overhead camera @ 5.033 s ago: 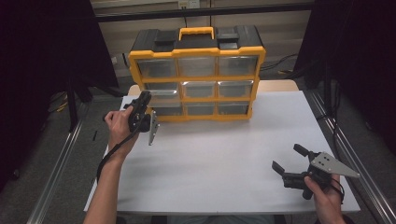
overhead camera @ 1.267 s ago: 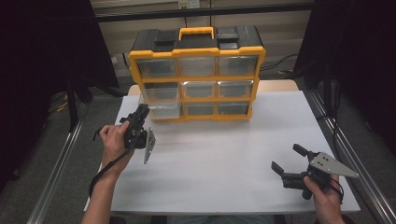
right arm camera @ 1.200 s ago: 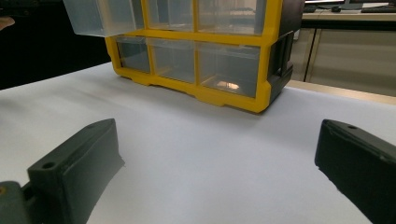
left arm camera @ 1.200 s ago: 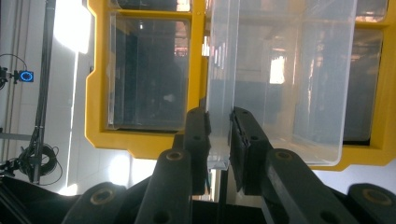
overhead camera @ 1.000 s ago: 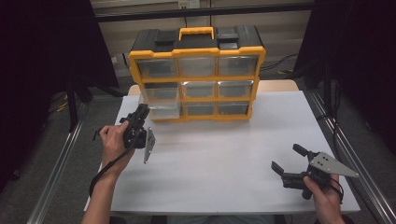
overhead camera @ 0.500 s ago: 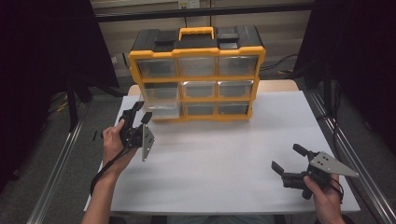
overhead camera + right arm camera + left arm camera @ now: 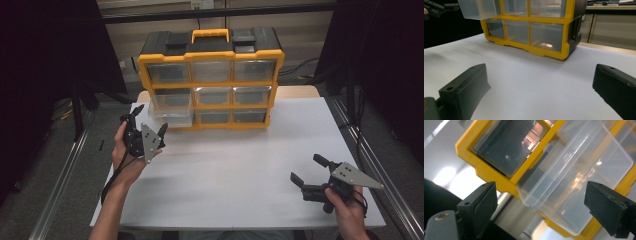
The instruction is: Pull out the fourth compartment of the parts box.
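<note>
Yellow-framed organizer, clear drawer, white table.

In the left gripper view the yellow plastic drawer cabinet runs off the top, right and bottom edges, and the clear plastic drawer pulled out of it is cut at the top; its contents cannot be told through the glare. The background at left is a blur of grey and white. In the right gripper view the cabinet's upper rows are cut off. In the high view the drawers are too small to show any contents.
</note>
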The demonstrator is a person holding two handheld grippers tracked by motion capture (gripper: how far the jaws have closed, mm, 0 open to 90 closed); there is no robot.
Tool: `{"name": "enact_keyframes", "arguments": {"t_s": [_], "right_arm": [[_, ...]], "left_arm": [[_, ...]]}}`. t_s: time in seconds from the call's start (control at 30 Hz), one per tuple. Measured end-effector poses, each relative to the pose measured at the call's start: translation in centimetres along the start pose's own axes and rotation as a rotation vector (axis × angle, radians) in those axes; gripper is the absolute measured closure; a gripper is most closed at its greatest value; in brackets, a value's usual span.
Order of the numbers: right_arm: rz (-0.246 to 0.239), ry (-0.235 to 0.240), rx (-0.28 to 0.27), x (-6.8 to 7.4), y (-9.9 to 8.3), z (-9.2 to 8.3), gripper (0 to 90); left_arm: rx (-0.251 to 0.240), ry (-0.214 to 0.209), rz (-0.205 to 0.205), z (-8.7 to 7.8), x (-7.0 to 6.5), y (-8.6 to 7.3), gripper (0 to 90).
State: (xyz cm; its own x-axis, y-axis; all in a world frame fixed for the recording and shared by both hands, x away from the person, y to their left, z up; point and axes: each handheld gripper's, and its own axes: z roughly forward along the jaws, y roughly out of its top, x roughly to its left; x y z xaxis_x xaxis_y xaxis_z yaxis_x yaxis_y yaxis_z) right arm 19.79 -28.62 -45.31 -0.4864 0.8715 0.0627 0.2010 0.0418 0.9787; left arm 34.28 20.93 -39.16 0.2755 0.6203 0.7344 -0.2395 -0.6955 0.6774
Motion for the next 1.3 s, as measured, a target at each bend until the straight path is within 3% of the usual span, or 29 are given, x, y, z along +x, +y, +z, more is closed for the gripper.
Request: {"name": "enact_keyframes", "arguments": {"t_s": [0.13,0.23,0.37,0.43,0.53,0.7,0.77,0.83,0.9,0.97,1.03,1.07,1.1,1.17,1.3], "right_arm": [[0.000,0.001,0.005,0.0,0.0,0.0,0.0],[0.001,-0.001,0.005,0.0,0.0,0.0,0.0],[0.002,0.000,0.003,0.0,0.0,0.1,0.0],[0.003,0.000,0.004,0.0,0.0,0.1,0.0],[0.003,0.000,0.003,-0.1,0.0,0.1,0.0],[0.009,-0.003,0.007,-0.3,-0.1,0.1,0.0],[0.013,-0.002,0.008,-0.4,-0.2,0.1,0.0],[0.017,-0.002,0.009,-0.5,-0.2,0.1,0.0],[0.021,-0.005,0.004,-0.6,-0.2,0.3,0.0],[0.018,0.004,0.011,-0.6,-0.2,0.3,0.0],[0.016,0.008,0.009,-0.4,-0.2,0.4,0.0],[0.007,0.012,0.013,-0.4,-0.2,0.4,0.0],[0.005,0.011,0.011,-0.3,-0.1,0.4,0.0],[-0.005,0.016,0.015,-0.2,-0.1,0.4,0.0],[-0.008,0.012,0.019,-0.2,-0.1,0.4,0.0]], "left_arm": [[0.002,-0.006,-0.145,0.0,0.3,0.0,9.4],[0.004,-0.032,-0.319,0.0,0.7,-0.1,7.4],[0.003,-0.039,-0.444,0.2,1.2,-0.3,6.4],[0.008,-0.052,-0.540,0.3,1.3,-0.4,6.1],[0.033,-0.079,-0.654,0.5,1.4,-0.7,6.1],[0.065,-0.124,-0.792,1.0,1.3,-1.1,5.9],[0.076,-0.133,-0.832,1.0,1.1,-1.3,5.5],[0.085,-0.124,-0.843,1.0,0.5,-1.6,5.5],[0.109,-0.122,-0.825,0.9,-0.1,-1.8,5.5],[0.106,-0.119,-0.814,0.7,-0.7,-2.1,5.7],[0.109,-0.144,-0.822,0.5,-1.3,-2.4,5.6],[0.112,-0.149,-0.807,0.3,-1.5,-2.6,5.6],[0.115,-0.139,-0.805,0.0,-2.1,-2.7,5.6],[0.112,-0.162,-0.848,-0.4,-2.5,-3.1,5.6],[0.098,-0.158,-0.825,-1.3,-3.2,-3.5,4.9]]}}
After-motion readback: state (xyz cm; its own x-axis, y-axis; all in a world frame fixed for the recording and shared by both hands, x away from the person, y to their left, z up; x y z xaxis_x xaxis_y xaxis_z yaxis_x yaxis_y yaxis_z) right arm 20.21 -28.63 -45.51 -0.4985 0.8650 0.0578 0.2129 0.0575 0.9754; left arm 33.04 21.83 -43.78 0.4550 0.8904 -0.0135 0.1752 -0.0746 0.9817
